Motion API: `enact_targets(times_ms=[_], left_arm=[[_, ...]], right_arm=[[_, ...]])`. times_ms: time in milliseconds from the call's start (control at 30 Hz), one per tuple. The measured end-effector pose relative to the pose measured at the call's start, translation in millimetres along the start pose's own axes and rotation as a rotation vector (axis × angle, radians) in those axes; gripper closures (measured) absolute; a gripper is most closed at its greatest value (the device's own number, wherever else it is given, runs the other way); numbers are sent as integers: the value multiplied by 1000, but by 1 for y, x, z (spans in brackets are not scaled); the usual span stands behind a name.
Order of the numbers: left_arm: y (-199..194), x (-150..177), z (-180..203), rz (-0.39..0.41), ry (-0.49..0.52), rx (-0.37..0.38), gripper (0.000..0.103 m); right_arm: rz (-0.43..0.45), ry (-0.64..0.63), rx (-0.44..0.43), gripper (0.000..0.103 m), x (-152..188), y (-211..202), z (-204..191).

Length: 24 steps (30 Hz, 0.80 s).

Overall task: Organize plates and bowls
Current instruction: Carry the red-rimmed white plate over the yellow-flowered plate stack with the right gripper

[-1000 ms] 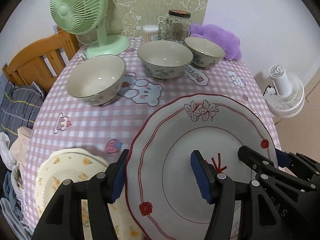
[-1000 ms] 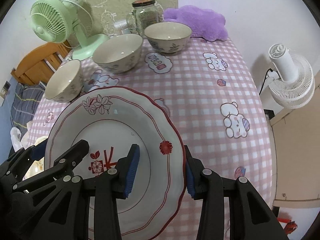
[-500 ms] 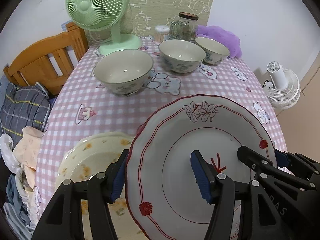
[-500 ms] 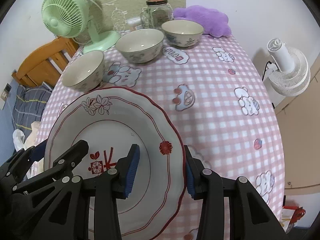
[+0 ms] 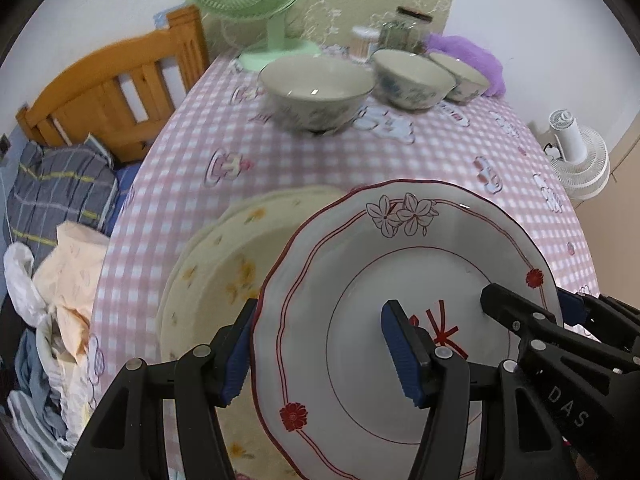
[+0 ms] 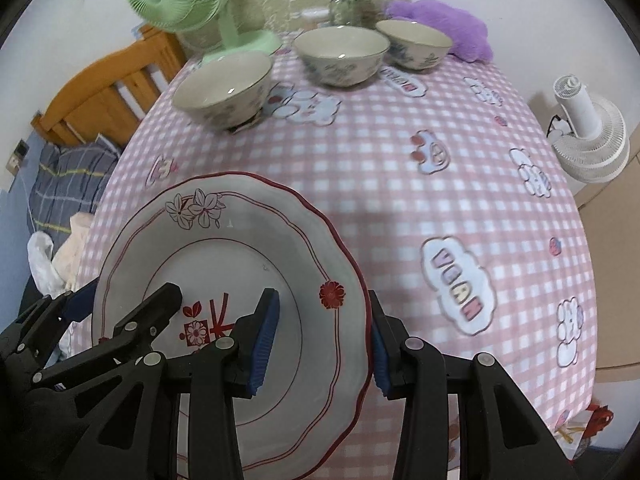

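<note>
Red-rimmed plate (image 5: 400,280) gripped (both grippers) above table (image 6: 400,184)

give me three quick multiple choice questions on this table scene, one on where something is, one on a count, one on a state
1. Where is the yellow-flowered plate?
A. left of the red-rimmed plate, partly under it
B. inside a bowl
C. beside the purple plush

2. How many bowls stand on the table?
A. two
B. three
C. five

3. How is the red-rimmed plate held?
A. by the left gripper alone
B. lying free
C. by both grippers

Answers:
1 A, its rim shows left of the held plate.
2 B, near, middle and far bowl.
3 C, left gripper and right gripper clamp opposite rims.
</note>
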<state>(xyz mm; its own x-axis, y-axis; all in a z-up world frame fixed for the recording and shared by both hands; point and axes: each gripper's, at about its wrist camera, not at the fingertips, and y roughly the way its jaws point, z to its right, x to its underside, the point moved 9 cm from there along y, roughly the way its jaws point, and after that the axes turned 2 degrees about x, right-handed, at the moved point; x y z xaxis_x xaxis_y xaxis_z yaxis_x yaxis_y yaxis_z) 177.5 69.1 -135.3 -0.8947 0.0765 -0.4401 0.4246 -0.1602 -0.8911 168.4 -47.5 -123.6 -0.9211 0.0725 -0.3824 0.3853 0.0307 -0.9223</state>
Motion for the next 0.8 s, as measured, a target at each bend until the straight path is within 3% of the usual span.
enact_targets(times_ms=[367, 667, 800], left_arm=[[12, 14, -26, -28, -49, 3, 42], [19, 16, -35, -55, -95, 20, 41], [18, 17, -37, -58, -110, 28, 41]], right_arm=[[-41, -43, 35, 58, 10, 17, -30], [-21, -64, 56, 58, 3, 22, -39], [-41, -35, 6, 58, 4, 21, -36]])
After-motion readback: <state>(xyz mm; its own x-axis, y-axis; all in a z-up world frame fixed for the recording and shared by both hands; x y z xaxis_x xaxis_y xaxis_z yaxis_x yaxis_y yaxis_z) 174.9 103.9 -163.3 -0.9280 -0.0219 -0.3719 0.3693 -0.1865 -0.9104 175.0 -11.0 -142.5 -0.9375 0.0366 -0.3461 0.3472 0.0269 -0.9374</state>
